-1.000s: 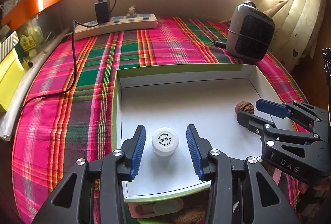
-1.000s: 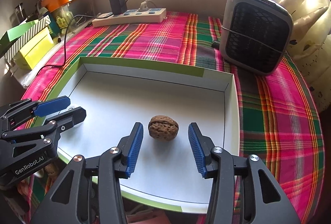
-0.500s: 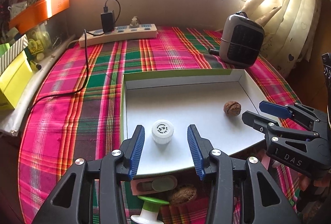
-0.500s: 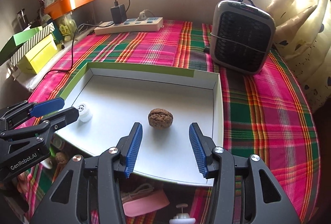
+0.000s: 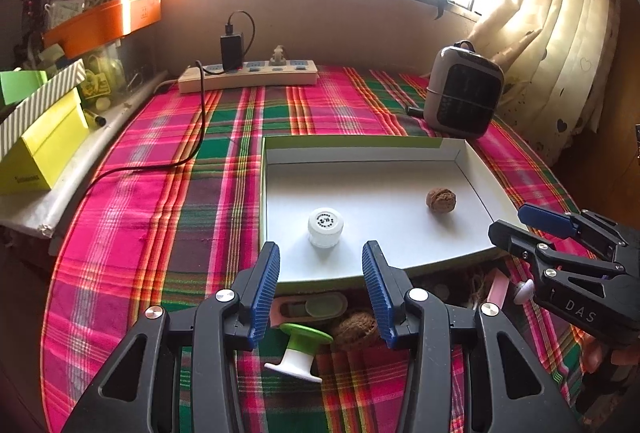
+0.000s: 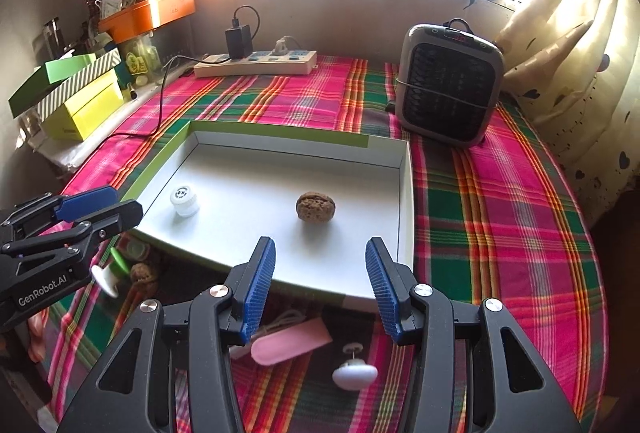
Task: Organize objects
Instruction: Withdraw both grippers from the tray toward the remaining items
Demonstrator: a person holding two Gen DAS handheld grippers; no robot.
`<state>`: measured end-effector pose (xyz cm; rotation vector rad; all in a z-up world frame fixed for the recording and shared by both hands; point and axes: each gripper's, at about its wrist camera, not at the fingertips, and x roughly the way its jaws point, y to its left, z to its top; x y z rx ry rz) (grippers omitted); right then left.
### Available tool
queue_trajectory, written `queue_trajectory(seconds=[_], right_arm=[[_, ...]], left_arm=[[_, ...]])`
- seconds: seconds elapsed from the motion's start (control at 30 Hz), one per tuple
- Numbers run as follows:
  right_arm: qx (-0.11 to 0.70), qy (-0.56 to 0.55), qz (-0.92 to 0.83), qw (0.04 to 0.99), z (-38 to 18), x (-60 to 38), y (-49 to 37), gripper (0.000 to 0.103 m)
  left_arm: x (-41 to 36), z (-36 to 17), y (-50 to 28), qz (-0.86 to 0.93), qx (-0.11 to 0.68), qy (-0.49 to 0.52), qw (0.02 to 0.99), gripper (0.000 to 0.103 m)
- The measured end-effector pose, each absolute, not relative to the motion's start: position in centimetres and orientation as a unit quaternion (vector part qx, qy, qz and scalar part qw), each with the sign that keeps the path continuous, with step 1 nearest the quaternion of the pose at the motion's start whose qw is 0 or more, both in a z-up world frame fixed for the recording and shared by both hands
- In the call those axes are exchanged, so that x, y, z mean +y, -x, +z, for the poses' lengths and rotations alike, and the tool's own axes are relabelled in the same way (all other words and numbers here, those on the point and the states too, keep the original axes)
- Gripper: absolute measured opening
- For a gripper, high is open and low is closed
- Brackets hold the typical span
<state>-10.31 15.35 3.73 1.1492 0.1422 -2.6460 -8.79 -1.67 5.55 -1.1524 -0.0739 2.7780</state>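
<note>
Left gripper (image 5: 320, 291): gaping wide, empty.
Right gripper (image 6: 320, 287): gaping wide, empty.
Left view only: spool (image 5: 298, 351) lying lower centre.
Right view only: pink case (image 6: 290, 341) lying lower centre.

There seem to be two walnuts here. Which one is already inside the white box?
The walnut lying alone on the box's white floor, right of the small jar. The other walnut sits outside on the plaid cloth.
</note>
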Motion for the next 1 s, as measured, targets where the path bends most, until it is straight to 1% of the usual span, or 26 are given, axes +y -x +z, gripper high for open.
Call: queue_trajectory(seconds=[0.23,0.37,0.7,0.83,1.0], right_arm=[[0.041,-0.386,-0.913,0.121,3.8,16.0,8.6,0.048],[0.038,-0.383,-0.916,0.116,3.8,16.5,7.7,0.048],[0.029,-0.379,-0.919,0.101,3.4,18.3,5.6,0.049],[0.022,-0.38,-0.919,0.099,3.1,19.1,5.0,0.053],[0.014,-0.385,-0.918,0.093,2.5,20.1,4.5,0.053]], left_arm=[[-1.9,5.3,6.8,0.924,-0.017,0.378,0.056,0.042],[-1.9,5.3,5.7,0.93,0.004,0.366,0.037,0.042],[-3.2,4.8,4.3,0.93,-0.013,0.367,0.026,0.042],[-3.8,4.3,3.8,0.927,-0.022,0.373,0.027,0.042],[-4.9,3.3,3.7,0.92,-0.04,0.391,0.017,0.042]])
